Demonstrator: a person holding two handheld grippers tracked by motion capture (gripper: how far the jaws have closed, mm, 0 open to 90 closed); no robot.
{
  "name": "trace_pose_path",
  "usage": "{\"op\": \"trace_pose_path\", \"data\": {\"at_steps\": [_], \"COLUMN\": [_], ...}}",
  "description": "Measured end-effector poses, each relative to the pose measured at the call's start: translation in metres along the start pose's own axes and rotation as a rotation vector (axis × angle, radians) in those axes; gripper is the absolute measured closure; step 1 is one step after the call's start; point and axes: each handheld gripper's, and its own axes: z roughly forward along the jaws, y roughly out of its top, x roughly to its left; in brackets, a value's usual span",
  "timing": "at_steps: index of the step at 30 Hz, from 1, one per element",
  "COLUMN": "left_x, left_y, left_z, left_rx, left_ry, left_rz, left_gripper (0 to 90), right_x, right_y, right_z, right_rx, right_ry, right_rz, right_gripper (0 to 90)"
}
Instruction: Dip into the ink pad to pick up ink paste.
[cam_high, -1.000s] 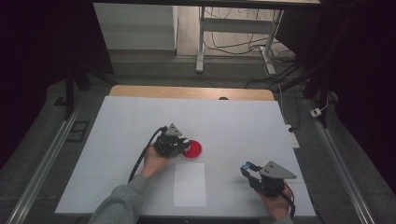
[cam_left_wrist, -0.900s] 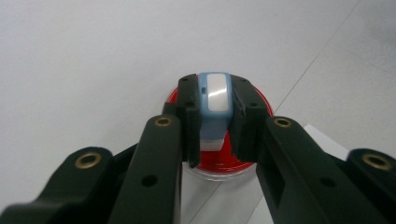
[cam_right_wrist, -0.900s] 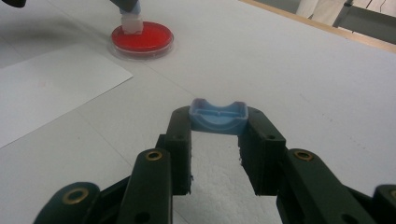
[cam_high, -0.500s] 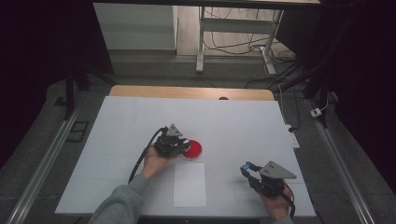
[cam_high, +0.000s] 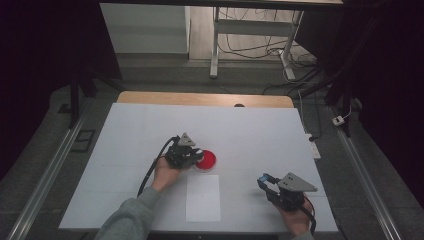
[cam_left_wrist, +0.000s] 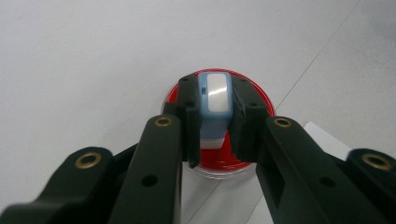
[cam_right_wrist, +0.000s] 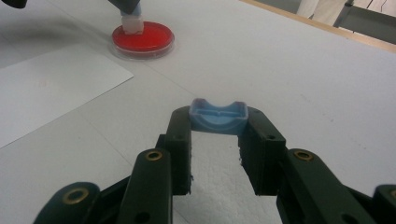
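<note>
From the high view, the left gripper (cam_high: 192, 156) sits near the middle of the white counter (cam_high: 130, 130), its tip over the red dish (cam_high: 207, 159). A sheet of paper (cam_high: 203, 198) lies just in front of the dish, toward the person. The right gripper (cam_high: 274, 186) rests well apart, near the counter's front right corner, holding something small and blue at its tip.

In the left gripper view, the jaws are closed on a blue-and-white stamp-like block (cam_left_wrist: 215, 105), pads pressing its two sides. The block stands upright with its lower end down on the red dish (cam_left_wrist: 247, 91), so it looks to be taking up red from the dish.

In the right gripper view, the jaws are clamped on a blue cap (cam_right_wrist: 218, 115), held clear above the counter. Farther off, the dish (cam_right_wrist: 143, 38) and the block's white foot (cam_right_wrist: 131, 24) resting in it are visible, with the paper (cam_right_wrist: 51, 88) beside them.

By my judgement the cap is already off and the block is being loaded; pressing it onto the paper and recapping are left.
</note>
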Motion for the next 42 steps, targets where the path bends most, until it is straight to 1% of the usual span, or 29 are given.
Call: {"op": "trace_pose_path", "data": {"at_steps": [3, 6, 9, 14, 20, 27, 31, 35, 38, 42], "left_x": [0.000, 0.001, 0.000, 0.000, 0.004, 0.007, 0.008, 0.007, 0.007, 0.006], "left_y": [0.000, 0.001, 0.001, 0.003, 0.003, 0.004, 0.004, 0.005, 0.005, 0.006], "left_z": [-0.002, -0.002, -0.003, -0.009, -0.016, -0.025, -0.028, -0.033, -0.037, -0.043], "left_rx": [-0.013, -0.013, -0.022, -0.048, -0.070, -0.099, -0.104, -0.114, -0.128, -0.138], "left_ry": [0.003, 0.003, 0.012, 0.009, 0.001, -0.027, -0.037, -0.050, -0.073, -0.085], "left_rz": [-0.004, -0.016, -0.011, -0.015, -0.029, -0.034, -0.033, -0.035, -0.042, -0.040], "left_gripper": [76.2, 76.2, 76.2, 76.2, 76.2, 76.1, 76.1, 76.1, 76.1, 76.1], "right_x": [0.000, 0.000, 0.000, -0.001, -0.001, -0.002, -0.002, -0.003, -0.003, -0.004], "right_y": [0.000, 0.000, 0.000, 0.000, 0.001, 0.000, 0.000, 0.000, 0.000, 0.000], "right_z": [0.000, 0.000, -0.001, -0.002, -0.002, -0.003, -0.003, -0.003, -0.003, -0.003], "right_rx": [-0.002, -0.004, -0.006, -0.009, -0.012, -0.012, -0.014, -0.014, -0.014, -0.015], "right_ry": [0.000, -0.002, -0.005, -0.010, -0.007, -0.012, -0.011, -0.010, -0.011, -0.014], "right_rz": [-0.001, -0.001, 0.001, 0.000, 0.000, 0.004, 0.004, 0.003, 0.004, 0.005], "right_gripper": [64.9, 64.9, 64.9, 64.9, 64.9, 64.9, 64.9, 64.9, 64.9, 64.9]}}
